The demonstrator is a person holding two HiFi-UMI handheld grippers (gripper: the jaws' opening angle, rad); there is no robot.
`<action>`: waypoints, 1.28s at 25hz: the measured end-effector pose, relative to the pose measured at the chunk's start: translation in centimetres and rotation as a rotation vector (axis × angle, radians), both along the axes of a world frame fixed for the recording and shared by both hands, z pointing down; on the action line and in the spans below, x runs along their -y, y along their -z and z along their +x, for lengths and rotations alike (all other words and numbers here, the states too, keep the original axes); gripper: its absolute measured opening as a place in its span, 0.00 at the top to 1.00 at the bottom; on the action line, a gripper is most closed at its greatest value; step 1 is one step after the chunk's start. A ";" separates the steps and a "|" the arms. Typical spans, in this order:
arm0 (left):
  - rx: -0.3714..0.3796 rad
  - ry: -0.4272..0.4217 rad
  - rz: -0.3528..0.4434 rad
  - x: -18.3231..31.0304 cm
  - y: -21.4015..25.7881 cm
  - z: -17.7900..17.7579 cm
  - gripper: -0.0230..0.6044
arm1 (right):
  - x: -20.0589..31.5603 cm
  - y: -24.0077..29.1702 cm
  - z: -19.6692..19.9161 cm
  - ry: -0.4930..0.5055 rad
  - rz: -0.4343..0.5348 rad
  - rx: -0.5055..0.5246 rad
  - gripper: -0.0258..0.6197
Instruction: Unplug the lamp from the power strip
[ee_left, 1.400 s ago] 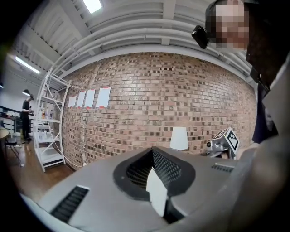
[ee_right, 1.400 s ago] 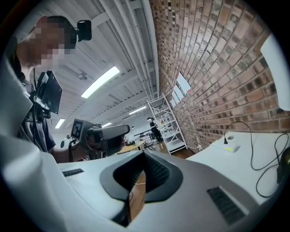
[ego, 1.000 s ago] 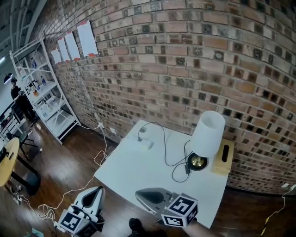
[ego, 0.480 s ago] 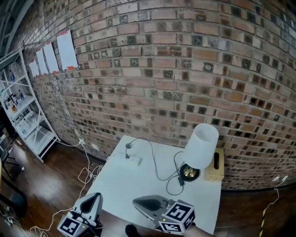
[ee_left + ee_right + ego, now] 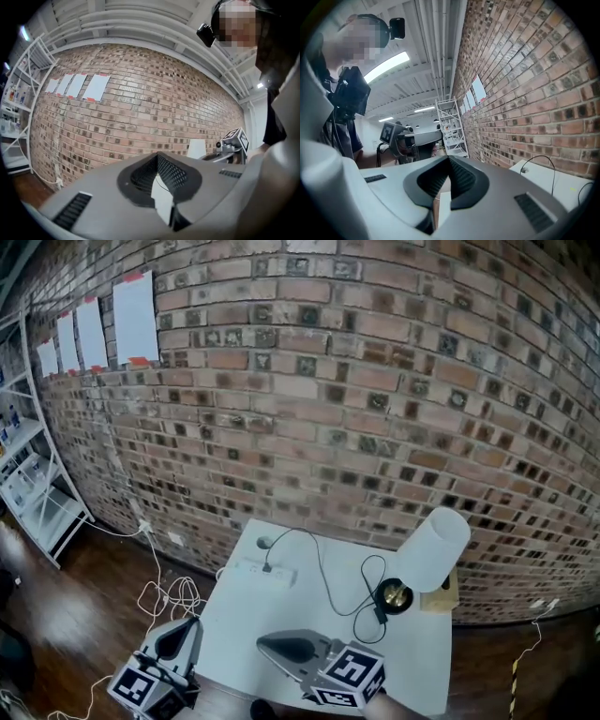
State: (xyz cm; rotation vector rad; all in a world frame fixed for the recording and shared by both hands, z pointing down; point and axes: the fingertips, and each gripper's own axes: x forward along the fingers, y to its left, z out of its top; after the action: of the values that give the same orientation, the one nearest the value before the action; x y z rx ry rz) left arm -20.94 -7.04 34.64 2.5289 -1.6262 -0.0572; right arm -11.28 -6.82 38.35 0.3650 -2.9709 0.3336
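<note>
A lamp with a white shade and a brass-and-black base stands at the right of the white table, against the brick wall. Its black cord loops across the table to a plug seated in the white power strip at the table's left. My left gripper hangs low beyond the table's near left corner, shut and empty. My right gripper hovers over the table's near edge, also shut with nothing in it. Both are well short of the strip.
A small wooden box sits behind the lamp base. White cables trail over the wooden floor left of the table toward a wall outlet. A white shelving rack stands at the far left. Paper sheets hang on the wall.
The head view has swung right and closer to the wall, so the shelving has slid to the left edge. The table is now more central. Both grippers stay low and shut.
</note>
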 end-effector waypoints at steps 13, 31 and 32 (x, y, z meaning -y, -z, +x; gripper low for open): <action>0.007 -0.080 0.002 5.4 -1.8 -3.9 0.94 | 4.6 -0.5 -3.4 -0.089 0.068 -0.107 0.96; 0.128 -0.112 -0.095 17.3 -7.1 -0.9 0.94 | 16.7 -6.0 -2.6 -0.067 0.137 -0.296 0.96; 0.132 -0.113 -0.099 17.8 -7.4 -0.8 0.94 | 17.2 -6.3 -2.6 -0.068 0.137 -0.299 0.96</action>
State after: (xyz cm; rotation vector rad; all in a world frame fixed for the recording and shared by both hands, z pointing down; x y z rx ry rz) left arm -21.70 -24.80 42.01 2.5918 -1.4852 0.2011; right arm -13.88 -23.97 44.70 0.4847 -2.6975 0.0730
